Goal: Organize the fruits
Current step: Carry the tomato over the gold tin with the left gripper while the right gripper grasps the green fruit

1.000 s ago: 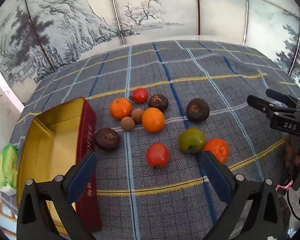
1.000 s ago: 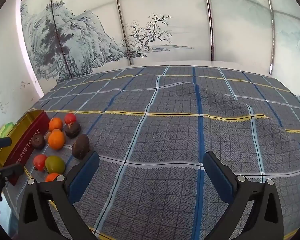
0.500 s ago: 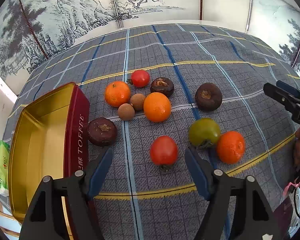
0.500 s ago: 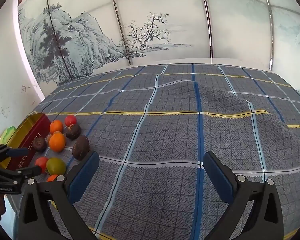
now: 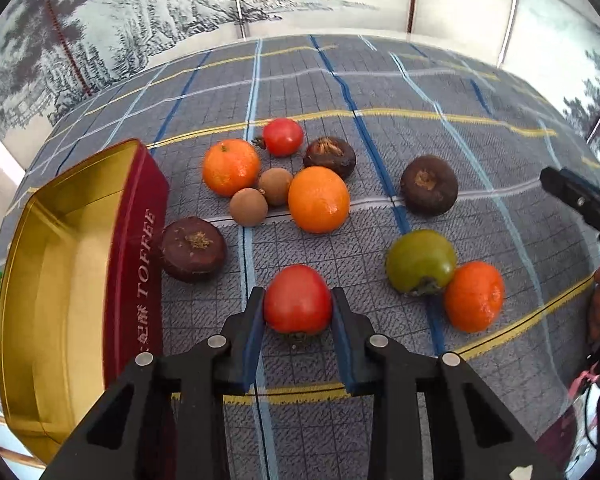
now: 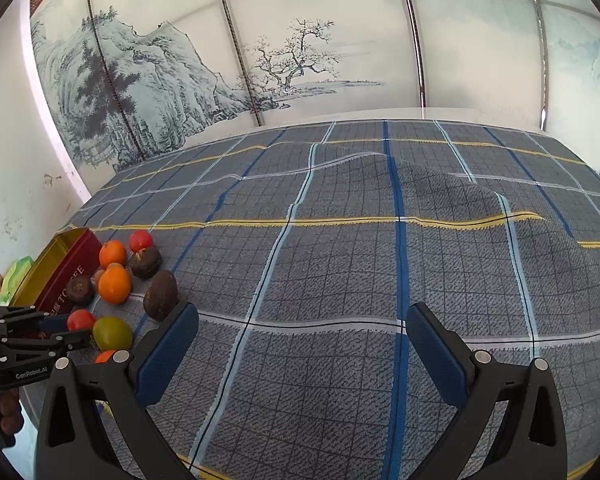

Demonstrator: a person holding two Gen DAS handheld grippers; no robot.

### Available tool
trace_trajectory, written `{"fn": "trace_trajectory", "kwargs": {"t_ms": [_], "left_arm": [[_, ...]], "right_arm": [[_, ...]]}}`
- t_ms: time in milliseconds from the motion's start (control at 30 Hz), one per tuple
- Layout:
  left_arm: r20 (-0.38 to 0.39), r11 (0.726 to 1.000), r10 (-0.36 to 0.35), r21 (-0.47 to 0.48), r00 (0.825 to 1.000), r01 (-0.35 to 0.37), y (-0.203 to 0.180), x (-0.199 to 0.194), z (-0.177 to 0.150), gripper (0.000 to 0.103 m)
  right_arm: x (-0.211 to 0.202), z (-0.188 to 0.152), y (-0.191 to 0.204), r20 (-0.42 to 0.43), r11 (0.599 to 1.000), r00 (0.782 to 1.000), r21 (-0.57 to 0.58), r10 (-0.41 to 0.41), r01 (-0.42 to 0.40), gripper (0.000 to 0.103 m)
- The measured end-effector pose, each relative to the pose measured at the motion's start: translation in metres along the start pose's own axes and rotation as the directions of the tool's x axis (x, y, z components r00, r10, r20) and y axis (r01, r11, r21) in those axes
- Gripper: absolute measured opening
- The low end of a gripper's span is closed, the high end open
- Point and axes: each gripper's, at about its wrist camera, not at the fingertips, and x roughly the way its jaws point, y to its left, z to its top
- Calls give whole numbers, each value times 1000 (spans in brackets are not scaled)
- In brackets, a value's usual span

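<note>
The left gripper had just closed, its pads pinching a round red tomato on the plaid cloth, stem end toward the camera, beside the open tin. The right gripper stood spread, empty.

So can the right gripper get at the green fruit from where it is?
Probably not cleanly. The right gripper is open with bare cloth ahead, but the green fruit lies off to its left, and the left gripper, shut on the red fruit, sits right against it.
</note>
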Motion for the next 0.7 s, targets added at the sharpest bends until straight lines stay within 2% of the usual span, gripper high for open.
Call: {"fn": "trace_trajectory", "kwargs": {"t_ms": [267,467,567,700], "left_arm": [[11,997,-41,-67,999,42,11,-29,0,28],[26,995,-58,-84,998,60,16,-44,0,28],[38,995,-59,-80,998,62,16,-49,-1,28],[46,994,-67,-81,997,70,18,-54,-2,28]], "right_arm": [[-5,0,0,14,999,999,-4,32,-32,103],[-18,-1,11,-10,988,989,-39,150,-150,103],[-30,-5,35,-39,965,971,-106,237,-240,103],[-35,-16,71,-104,932,957,-220,270,-287,102]]}}
